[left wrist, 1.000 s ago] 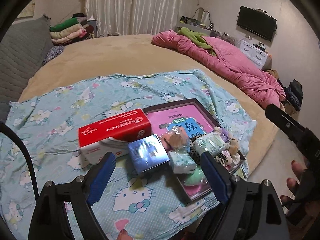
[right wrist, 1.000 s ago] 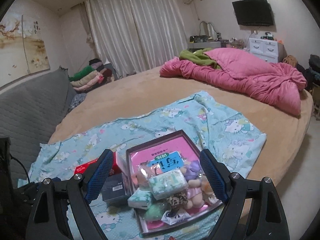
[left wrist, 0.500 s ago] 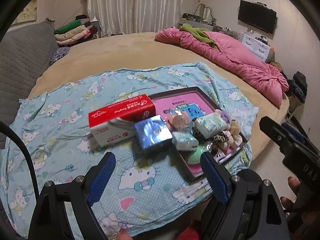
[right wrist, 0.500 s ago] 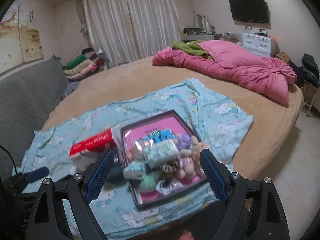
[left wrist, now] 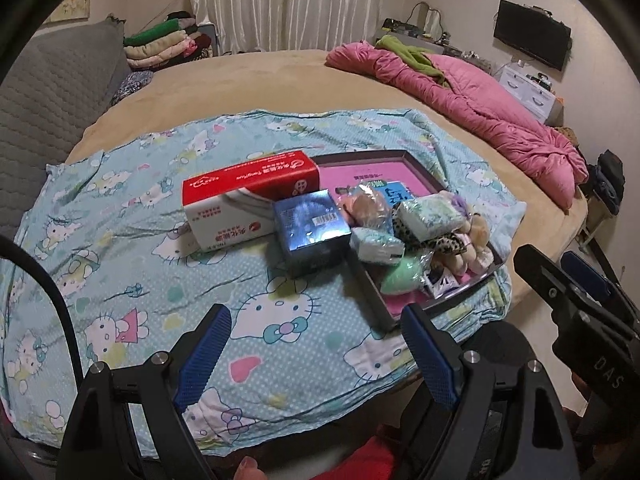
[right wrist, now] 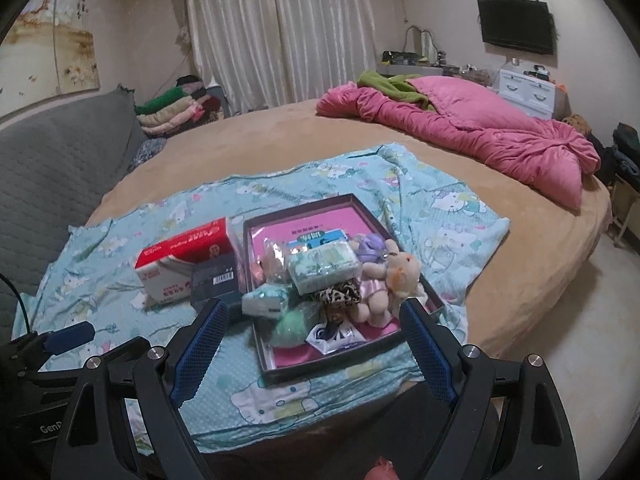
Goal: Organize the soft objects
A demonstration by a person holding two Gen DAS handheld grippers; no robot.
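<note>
I pull both grippers, left gripper point(left wrist: 316, 360) and right gripper point(right wrist: 314, 354), back from the tray point(right wrist: 308, 372) at frame centre, jaws wide and empty, sorting not yet begun.

At 1 o'clock a pink quilt point(right wrist: 472, 132) lies on the bed point(right wrist: 280, 148); a television point(right wrist: 516, 24) hangs on the wall above it.

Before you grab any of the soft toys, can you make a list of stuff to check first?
1. Left gripper open and empty: ok.
2. Right gripper open and empty: ok.
3. Tray flat on the cartoon cat sheet: ok.
4. Teddy bear on top, easy to reach: ok.
5. Green puff free of the tissue pack: not ok, partly under it.
6. Anything hidden under the pile: cannot tell.
</note>
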